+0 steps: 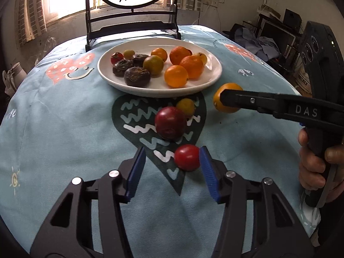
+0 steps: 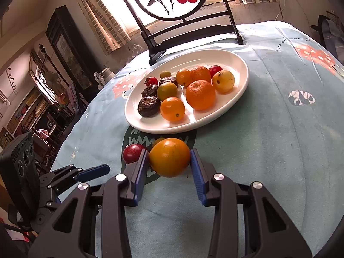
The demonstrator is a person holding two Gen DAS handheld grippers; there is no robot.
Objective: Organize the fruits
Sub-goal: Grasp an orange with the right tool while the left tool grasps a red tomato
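A white plate (image 1: 120, 81) holds several oranges, dark round fruits and small tomatoes; it also shows in the right wrist view (image 2: 240, 64). On the cloth in front lie a dark red plum (image 1: 170, 123), a small yellow-green fruit (image 1: 186, 105) and a small red tomato (image 1: 186, 157). My left gripper (image 1: 171, 161) is open, the tomato between its blue pads, touching the right pad. My right gripper (image 2: 169, 161) is shut on an orange persimmon (image 2: 169, 158), seen from the side in the left wrist view (image 1: 219, 101).
A black stand with a round painted panel (image 1: 131, 10) stands behind the plate. The table carries a light blue printed cloth (image 1: 64, 118). The left gripper (image 2: 94, 171) shows at the left of the right wrist view. Cluttered room furniture lies beyond the table edges.
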